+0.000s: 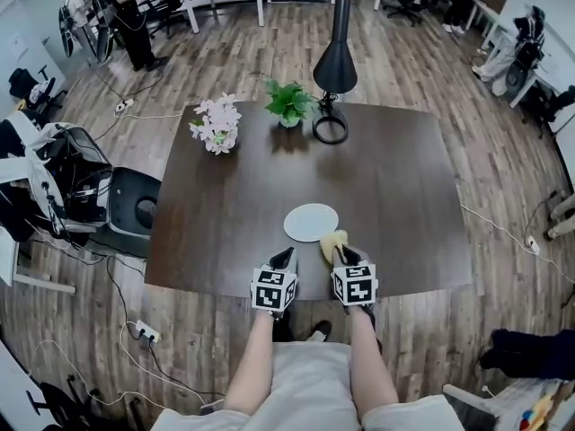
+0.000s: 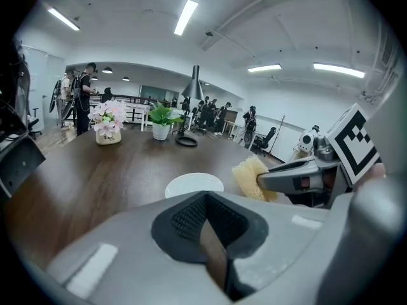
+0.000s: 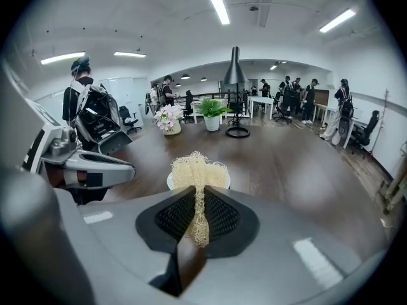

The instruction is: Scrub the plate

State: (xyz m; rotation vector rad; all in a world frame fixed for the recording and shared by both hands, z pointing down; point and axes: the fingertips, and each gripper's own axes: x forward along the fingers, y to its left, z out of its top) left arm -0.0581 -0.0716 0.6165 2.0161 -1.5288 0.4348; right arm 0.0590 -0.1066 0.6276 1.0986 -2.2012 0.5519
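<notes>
Setup: the round white ceramic plate [image 1: 311, 222] is lying flat on the dark brown wooden table [image 1: 225, 223], in its near half and just ahead of both tools.

Right tool [image 3: 197, 218]: it is clenching a pale yellow fibrous loofah scrubber [image 3: 197, 170] by its lower end, with the bushy upper part sticking out past the jaws. In the head view the scrubber is hanging at the plate's near-right rim. I cannot tell whether it is touching the plate.

Left tool [image 2: 206, 224]: its jaws are pressing together on nothing, and it is hovering near the table's front edge, just left of the right tool and short of the plate.

Risks, as I am judging them:
- Nothing is steadying the plate. A sideways scrub stroke could send it sliding across the smooth table, since the left tool is not bracing it.
- The scrubber is being pinched only along a narrow strip. Downward pressure could fold it over or drag it out of the jaws.
- If the scrubber is collapsing under pressure, the hard jaw tips could be knocking the ceramic.

Writing: the cubes on both tools are carrying black-and-white square markers, no letters. The small cream vase [image 2: 108, 135] under the pink flowers is showing dark print, too small to read.
</notes>
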